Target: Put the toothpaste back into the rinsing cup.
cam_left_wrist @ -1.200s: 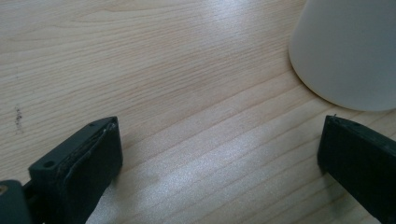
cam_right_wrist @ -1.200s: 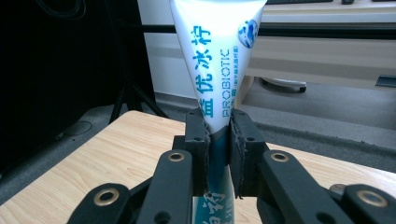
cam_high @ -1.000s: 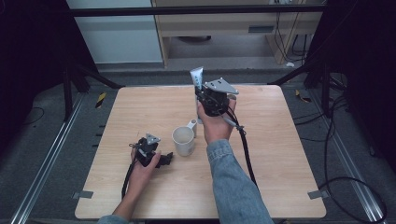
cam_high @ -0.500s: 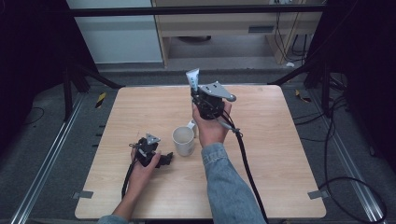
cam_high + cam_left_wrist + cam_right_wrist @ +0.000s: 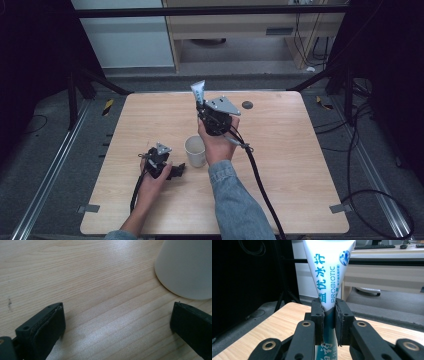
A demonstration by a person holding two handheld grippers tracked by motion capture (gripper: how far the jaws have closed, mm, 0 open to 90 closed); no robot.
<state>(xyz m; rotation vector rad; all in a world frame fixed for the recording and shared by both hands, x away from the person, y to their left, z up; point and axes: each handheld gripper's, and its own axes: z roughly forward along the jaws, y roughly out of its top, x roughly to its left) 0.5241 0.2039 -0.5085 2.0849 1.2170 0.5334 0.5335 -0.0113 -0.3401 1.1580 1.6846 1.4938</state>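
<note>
The right tongs are clenched on a white and blue squeeze tube with printed lettering, holding it upright above the light wooden counter. The left tongs rest released beside a white cup.

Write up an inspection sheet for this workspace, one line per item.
Surface: light wooden table, bare apart from the things below.
Job's things: white toothpaste tube, standing upright in the right hand-held gripper; white cup, upright near the table's middle.
Clutter: small dark round thing near the far edge.
Grippers: right hand-held gripper clamped on the tube's lower part, raised above the table; left hand-held gripper open, low over the wood beside the cup.
Cables: black cable trailing from the right gripper to the near edge.
Surroundings: grey floor, dark frame legs, loose floor cables at the right.
</note>
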